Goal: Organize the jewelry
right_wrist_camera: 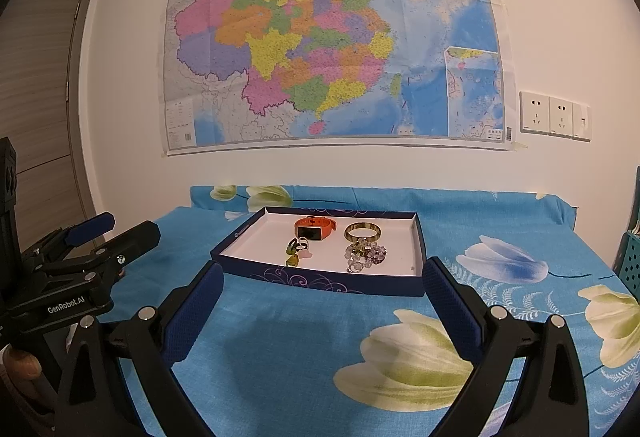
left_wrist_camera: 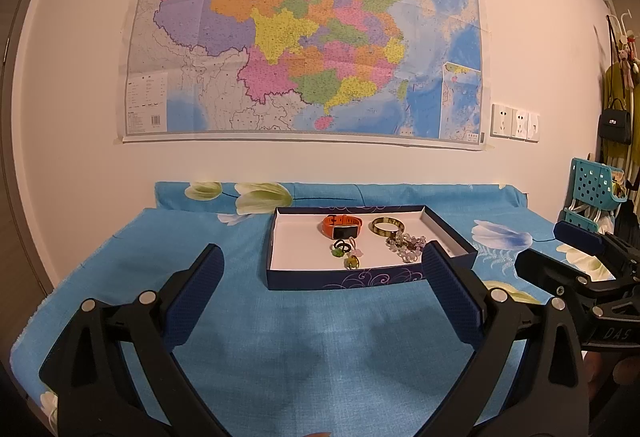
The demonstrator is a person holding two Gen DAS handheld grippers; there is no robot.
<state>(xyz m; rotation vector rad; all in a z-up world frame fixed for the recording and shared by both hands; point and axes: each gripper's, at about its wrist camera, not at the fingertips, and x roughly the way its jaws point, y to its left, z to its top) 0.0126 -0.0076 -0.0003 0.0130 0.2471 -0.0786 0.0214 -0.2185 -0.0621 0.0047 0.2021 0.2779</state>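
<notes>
Blue-padded fingers of the left tool (left_wrist_camera: pixel 320 269) stand spread wide with nothing between them, held level and low over the worktop (left_wrist_camera: pixel 280 337), pointing straight at the box (left_wrist_camera: pixel 344 279) just ahead. The right tool (right_wrist_camera: pixel 323 279) is likewise wide apart and holds nothing, with the box ahead and slightly to its left. Inside the box lie an orange watch (right_wrist_camera: pixel 314 229), a bangle (right_wrist_camera: pixel 362 231), a bead bracelet (right_wrist_camera: pixel 364 253) and small rings (right_wrist_camera: pixel 296 251). Each tool appears beside the other; "GenRobot.AI" reads on the left one's body. A map (right_wrist_camera: pixel 332 37) with Chinese characters hangs beyond.
</notes>
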